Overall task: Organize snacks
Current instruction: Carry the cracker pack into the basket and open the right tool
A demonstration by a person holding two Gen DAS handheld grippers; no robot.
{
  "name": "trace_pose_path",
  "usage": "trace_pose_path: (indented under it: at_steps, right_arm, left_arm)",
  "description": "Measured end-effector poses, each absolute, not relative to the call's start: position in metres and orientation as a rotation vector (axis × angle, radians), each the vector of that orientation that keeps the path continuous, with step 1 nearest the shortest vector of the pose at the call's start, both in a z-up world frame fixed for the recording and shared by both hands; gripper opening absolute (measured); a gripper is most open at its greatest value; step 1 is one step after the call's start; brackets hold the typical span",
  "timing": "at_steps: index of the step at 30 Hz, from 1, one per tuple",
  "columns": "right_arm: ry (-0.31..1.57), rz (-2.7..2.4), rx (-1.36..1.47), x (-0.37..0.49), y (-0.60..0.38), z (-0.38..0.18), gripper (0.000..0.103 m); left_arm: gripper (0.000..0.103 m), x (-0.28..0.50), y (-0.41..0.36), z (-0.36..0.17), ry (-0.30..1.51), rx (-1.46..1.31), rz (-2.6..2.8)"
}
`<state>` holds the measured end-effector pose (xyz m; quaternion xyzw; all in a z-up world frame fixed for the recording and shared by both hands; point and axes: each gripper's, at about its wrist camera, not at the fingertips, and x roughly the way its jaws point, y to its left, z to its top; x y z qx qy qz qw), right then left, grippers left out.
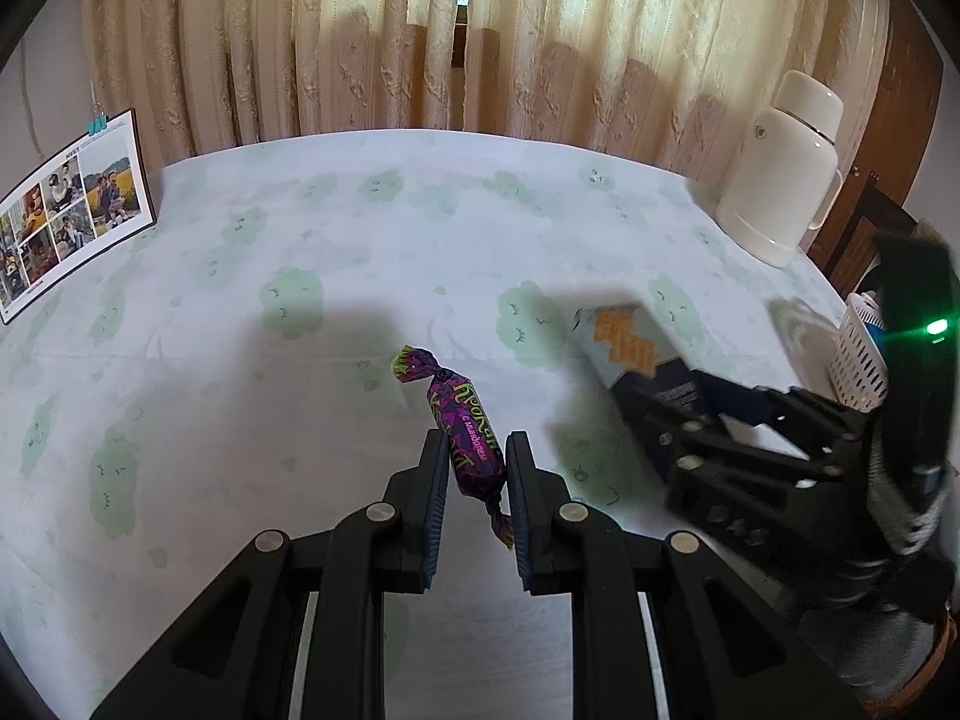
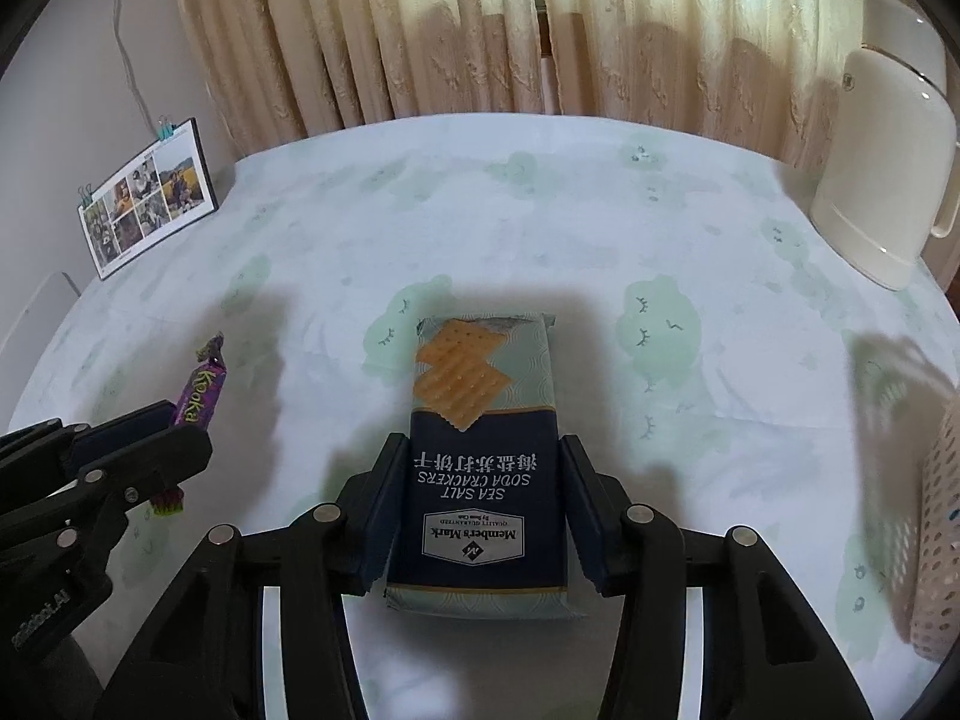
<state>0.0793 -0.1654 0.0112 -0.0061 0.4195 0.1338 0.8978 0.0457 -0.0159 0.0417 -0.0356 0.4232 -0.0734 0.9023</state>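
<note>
A purple wrapped candy [image 1: 465,426] lies between the fingers of my left gripper [image 1: 477,450], which are closed against its sides; it also shows in the right wrist view [image 2: 198,399]. A pack of sea salt soda crackers [image 2: 483,456] sits between the fingers of my right gripper [image 2: 480,462], which press its sides; it also shows in the left wrist view [image 1: 630,348]. Both snacks are at the level of the tablecloth [image 1: 360,240]. A white perforated basket [image 1: 861,360] stands at the right, also seen in the right wrist view [image 2: 936,540].
A white thermos jug [image 1: 780,180] stands at the back right of the table. A photo calendar [image 1: 66,216] stands at the back left edge. Curtains [image 1: 480,36] hang behind the table.
</note>
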Motion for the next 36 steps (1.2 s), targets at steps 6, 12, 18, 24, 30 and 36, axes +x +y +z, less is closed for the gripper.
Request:
trace_pose_path:
  at_steps: [6, 12, 18, 24, 30, 36]
  right_arm:
    - [0.731, 0.257, 0.055, 0.061, -0.186, 0.052, 0.050]
    - [0.631, 0.160, 0.117, 0.047, -0.223, 0.087, 0.050]
    - [0.587, 0.032, 0.187, 0.037, -0.270, 0.105, 0.051]
    - [0.570, -0.106, 0.272, 0.032, -0.321, 0.110, 0.051]
    - [0.563, -0.257, 0.329, 0.023, -0.368, 0.110, 0.051]
    - [0.583, -0.363, 0.382, 0.013, -0.406, 0.104, 0.052]
  left_arm:
    - [0.017, 0.046, -0.015, 0.041, 0.874, -0.071, -0.152]
    - [0.017, 0.048, -0.016, 0.039, 0.881, -0.063, -0.151]
    - [0.017, 0.049, -0.016, 0.039, 0.881, -0.060, -0.153]
    - [0.017, 0.048, -0.018, 0.037, 0.881, -0.050, -0.161]
    - [0.017, 0.050, -0.019, 0.036, 0.892, -0.050, -0.161]
    - [0.017, 0.054, -0.018, 0.031, 0.924, -0.060, -0.148]
